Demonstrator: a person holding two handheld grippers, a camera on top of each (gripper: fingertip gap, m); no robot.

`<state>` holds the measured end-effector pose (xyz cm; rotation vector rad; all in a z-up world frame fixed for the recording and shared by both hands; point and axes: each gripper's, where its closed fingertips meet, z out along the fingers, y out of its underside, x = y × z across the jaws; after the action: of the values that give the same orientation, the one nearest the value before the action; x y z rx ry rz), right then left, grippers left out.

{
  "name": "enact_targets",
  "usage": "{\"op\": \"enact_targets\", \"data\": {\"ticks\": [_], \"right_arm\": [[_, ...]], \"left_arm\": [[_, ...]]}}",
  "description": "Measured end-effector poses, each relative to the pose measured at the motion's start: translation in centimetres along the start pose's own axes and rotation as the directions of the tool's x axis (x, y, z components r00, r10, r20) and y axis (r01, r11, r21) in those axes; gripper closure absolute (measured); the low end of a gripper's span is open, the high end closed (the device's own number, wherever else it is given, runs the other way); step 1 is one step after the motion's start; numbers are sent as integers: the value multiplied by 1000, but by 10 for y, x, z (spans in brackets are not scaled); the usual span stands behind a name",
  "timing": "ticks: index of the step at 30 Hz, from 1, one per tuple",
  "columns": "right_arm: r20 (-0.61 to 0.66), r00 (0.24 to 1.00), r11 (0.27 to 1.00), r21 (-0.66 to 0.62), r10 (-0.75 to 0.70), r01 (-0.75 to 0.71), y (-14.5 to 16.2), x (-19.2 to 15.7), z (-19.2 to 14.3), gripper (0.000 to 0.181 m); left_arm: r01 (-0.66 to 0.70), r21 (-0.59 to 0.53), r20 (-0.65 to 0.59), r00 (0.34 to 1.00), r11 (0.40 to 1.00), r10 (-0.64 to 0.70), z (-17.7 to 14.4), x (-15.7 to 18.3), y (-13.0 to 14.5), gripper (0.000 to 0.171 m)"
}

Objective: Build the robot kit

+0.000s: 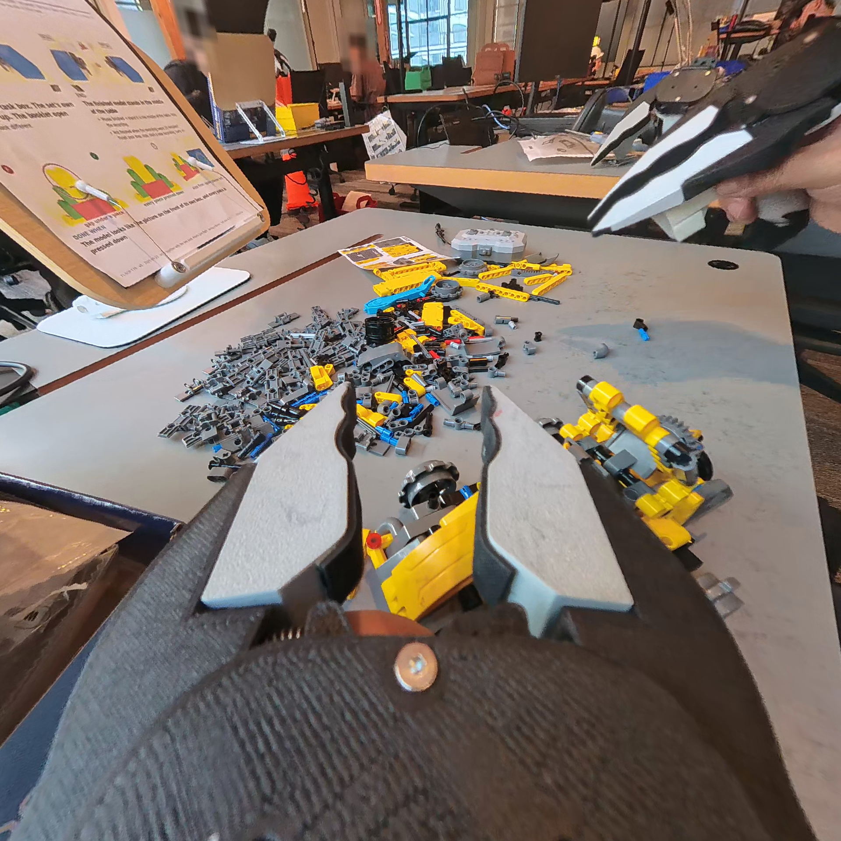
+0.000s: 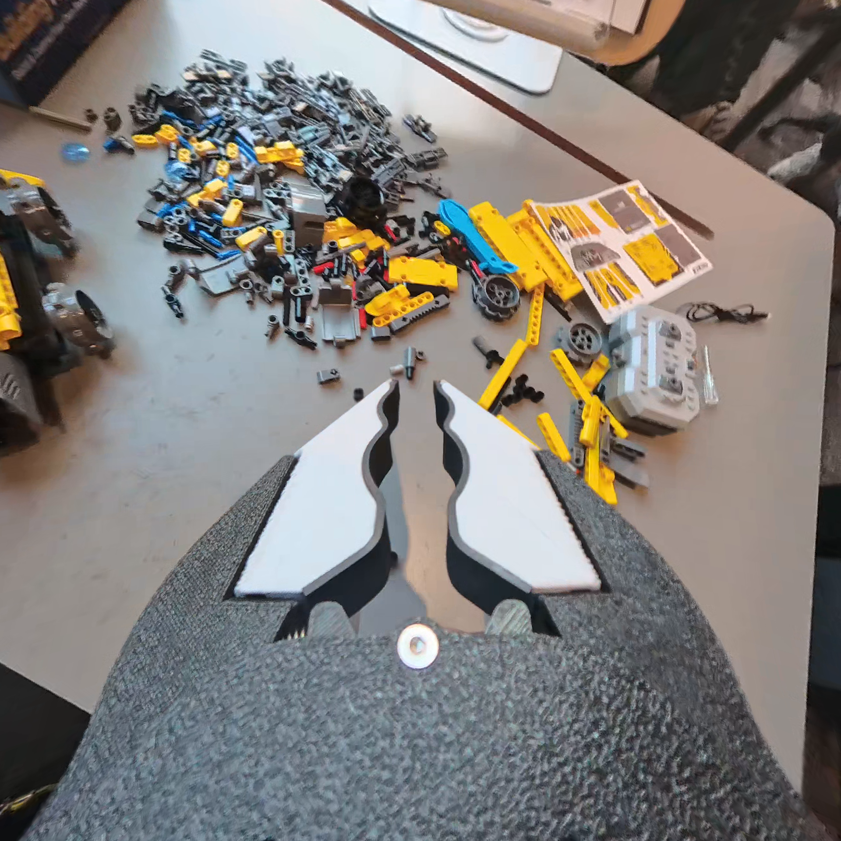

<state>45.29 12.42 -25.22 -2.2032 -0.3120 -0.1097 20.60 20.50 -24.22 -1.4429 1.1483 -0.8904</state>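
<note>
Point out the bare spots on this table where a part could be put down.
Bare tabletop lies under the right tongs, between the half-built yellow model and the loose yellow beams. Another bare strip runs along the table's far right edge. The middle is crowded by the parts pile; the left tongs sit open over the model.

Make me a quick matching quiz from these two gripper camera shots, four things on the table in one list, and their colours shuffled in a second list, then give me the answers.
Things
1. sticker sheet
2. battery box
3. long curved paddle piece
4. half-built model

Descriptions
A. bright blue
B. light grey
C. mostly yellow with grey gears
D. white with yellow and grey panels

Pairs: 1-D, 2-B, 3-A, 4-C
</note>
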Motion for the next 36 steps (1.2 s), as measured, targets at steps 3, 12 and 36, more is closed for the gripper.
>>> {"op": "enact_targets", "data": {"ticks": [3, 12, 36], "right_arm": [[-1, 999, 999, -28, 38, -38, 16, 4, 2, 168], [-93, 990, 992, 80, 105, -98, 25, 17, 1, 178], [-62, 950, 929, -199, 306, -312, 82, 43, 66, 161]], "left_arm": [[-8, -4, 4, 1000, 1000, 8, 1, 0, 1, 119], [-4, 10, -21, 1000, 1000, 4, 1, 3, 1, 118], [45, 3, -38, 998, 999, -45, 4, -6, 8, 118]]}}
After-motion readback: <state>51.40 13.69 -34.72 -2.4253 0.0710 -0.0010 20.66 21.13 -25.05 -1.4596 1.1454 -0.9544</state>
